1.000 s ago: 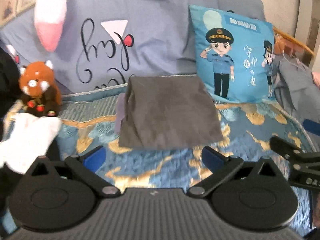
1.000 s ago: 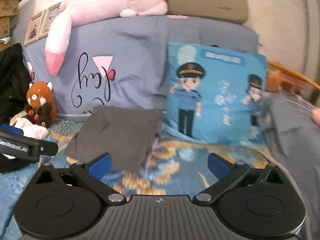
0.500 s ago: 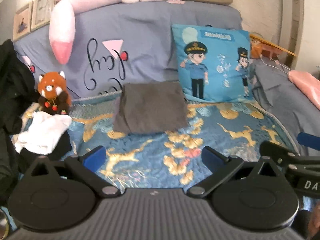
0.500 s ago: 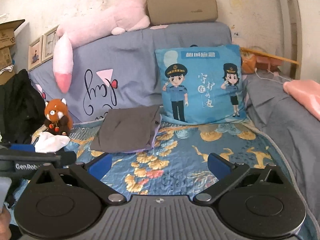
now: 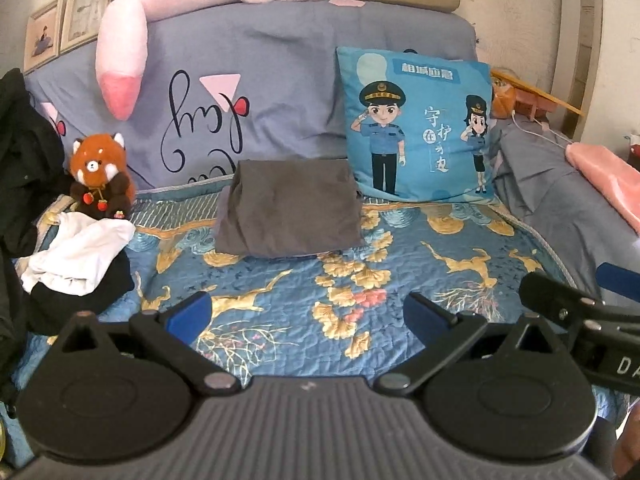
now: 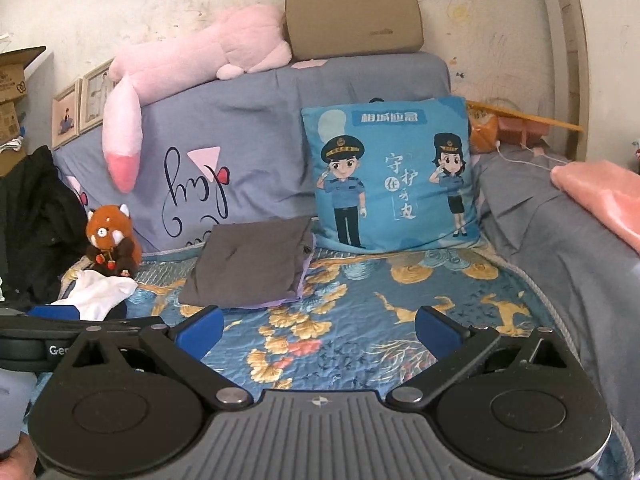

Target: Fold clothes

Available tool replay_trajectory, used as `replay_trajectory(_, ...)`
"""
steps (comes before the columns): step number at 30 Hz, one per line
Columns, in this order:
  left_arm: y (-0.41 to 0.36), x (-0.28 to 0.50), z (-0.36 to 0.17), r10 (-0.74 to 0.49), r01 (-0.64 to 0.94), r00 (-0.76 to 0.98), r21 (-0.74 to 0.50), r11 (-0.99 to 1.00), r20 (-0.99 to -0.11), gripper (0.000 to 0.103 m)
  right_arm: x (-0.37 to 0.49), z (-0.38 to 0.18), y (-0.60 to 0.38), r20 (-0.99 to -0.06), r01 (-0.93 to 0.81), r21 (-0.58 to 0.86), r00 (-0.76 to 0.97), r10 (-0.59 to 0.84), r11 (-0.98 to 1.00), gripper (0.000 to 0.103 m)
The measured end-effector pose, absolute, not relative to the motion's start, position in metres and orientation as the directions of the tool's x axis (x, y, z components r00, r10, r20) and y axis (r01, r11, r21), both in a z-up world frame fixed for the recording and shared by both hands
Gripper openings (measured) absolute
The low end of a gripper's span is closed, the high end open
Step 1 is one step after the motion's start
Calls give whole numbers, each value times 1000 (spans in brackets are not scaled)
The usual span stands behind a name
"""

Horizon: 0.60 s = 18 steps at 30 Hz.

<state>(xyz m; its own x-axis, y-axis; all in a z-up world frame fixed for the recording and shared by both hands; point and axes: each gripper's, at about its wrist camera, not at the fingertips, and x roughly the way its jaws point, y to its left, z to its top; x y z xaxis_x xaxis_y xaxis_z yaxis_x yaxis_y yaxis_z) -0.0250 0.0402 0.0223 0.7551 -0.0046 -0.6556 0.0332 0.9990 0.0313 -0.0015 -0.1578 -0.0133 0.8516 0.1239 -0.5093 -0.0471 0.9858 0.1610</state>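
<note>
A folded grey garment (image 5: 288, 208) (image 6: 248, 264) lies flat on the blue patterned quilt (image 5: 400, 272) (image 6: 360, 312), near the back by the pillows. A lilac edge shows beneath it in the right wrist view. A crumpled white garment (image 5: 78, 252) (image 6: 96, 292) sits on dark cloth at the left. My left gripper (image 5: 308, 316) is open and empty, well in front of the grey garment. My right gripper (image 6: 318, 330) is open and empty too, also short of it. Each gripper shows at the side of the other's view.
A blue cartoon cushion (image 5: 416, 132) leans behind the grey garment, to its right. A red panda toy (image 5: 100, 176), black clothes (image 5: 24, 184) and a pink plush (image 6: 180, 80) are at the left and back. A pink cloth (image 6: 600, 196) lies on the grey bedding at the right.
Both grippers have pulled back from the folded grey garment, which now looks smaller and farther off. More of the bed and wall has come into view. Both stay open.
</note>
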Motion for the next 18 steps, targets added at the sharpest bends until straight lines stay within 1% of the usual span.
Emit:
replay_trajectory(5, 43, -22, 20, -3, 29, 750, 28, 999, -661, 103, -4, -13, -158, -508, -41, 172, 853, 124, 984, 103)
replay_trajectory(9, 40, -22, 19, 2, 35, 753, 44, 998, -658, 103, -5, -15, -160, -507, -34, 219, 850, 143, 975, 103)
replay_trajectory(16, 37, -25, 21, -15, 47, 764, 33, 998, -645, 103, -6, -14, -156, -505, -21, 209, 854, 126, 978, 103)
replay_trajectory(18, 37, -25, 21, -18, 50, 763, 31, 998, -646, 103, -5, -14, -157, -508, 4, 201, 855, 101, 980, 103)
